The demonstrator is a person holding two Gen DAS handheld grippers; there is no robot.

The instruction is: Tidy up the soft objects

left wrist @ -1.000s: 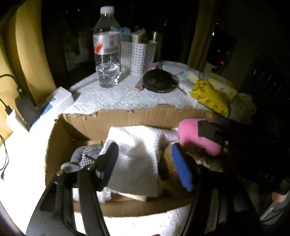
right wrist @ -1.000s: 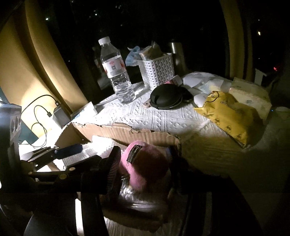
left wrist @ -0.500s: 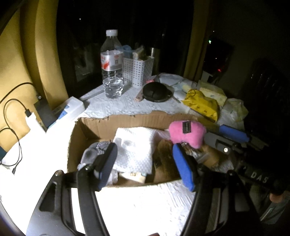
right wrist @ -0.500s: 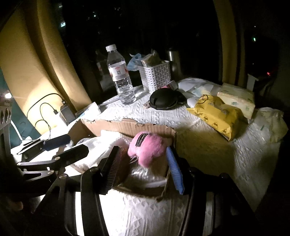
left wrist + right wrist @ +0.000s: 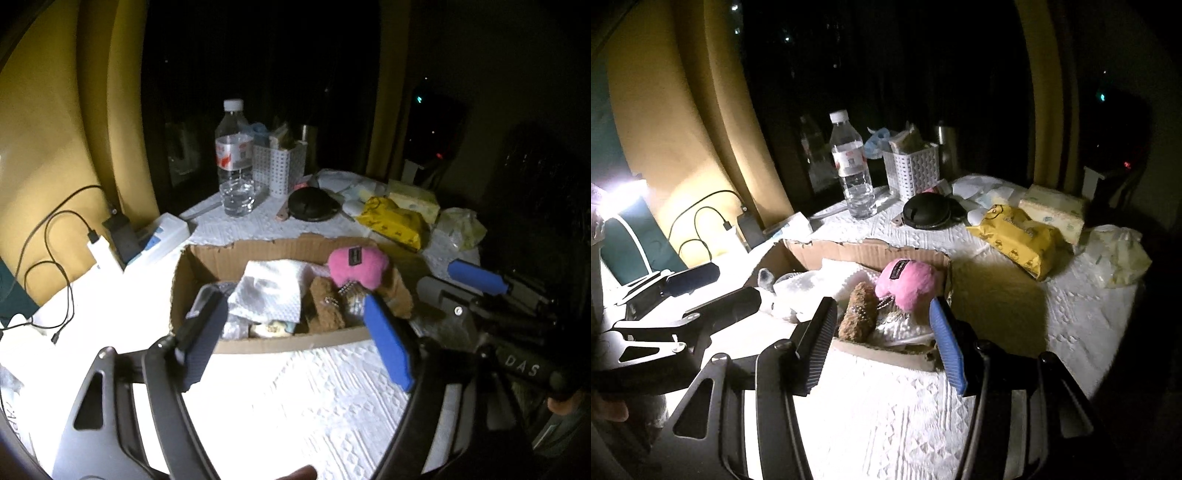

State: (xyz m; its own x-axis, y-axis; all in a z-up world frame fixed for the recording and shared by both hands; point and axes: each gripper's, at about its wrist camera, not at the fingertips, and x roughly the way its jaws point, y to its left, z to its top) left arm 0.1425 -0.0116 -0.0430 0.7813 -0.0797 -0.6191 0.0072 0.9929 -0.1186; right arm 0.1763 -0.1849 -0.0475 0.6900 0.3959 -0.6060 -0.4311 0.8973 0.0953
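An open cardboard box point(image 5: 273, 254) point(image 5: 864, 251) stands on the white table. A pink plush point(image 5: 356, 267) point(image 5: 908, 282) lies in its right part, beside a brown fuzzy piece point(image 5: 327, 308) point(image 5: 860, 312) and a white cloth point(image 5: 269, 291) point(image 5: 827, 280). A grey soft item point(image 5: 764, 277) lies at the box's left end. My left gripper point(image 5: 295, 343) is open and empty, above the box's near wall. My right gripper point(image 5: 882, 343) is open and empty, just short of the box's near wall, below the pink plush.
Behind the box stand a water bottle point(image 5: 235, 162) point(image 5: 853, 166), a white basket point(image 5: 279, 166) point(image 5: 912, 171), a black round case point(image 5: 314, 205) point(image 5: 927, 210) and a yellow packet point(image 5: 395, 221) point(image 5: 1019, 236). Chargers and cables point(image 5: 62, 236) lie at the left. A lamp point(image 5: 624, 192) glares far left.
My right gripper opened and let go of the pink plush, which now lies in the box. Both grippers pulled back from the box toward me.
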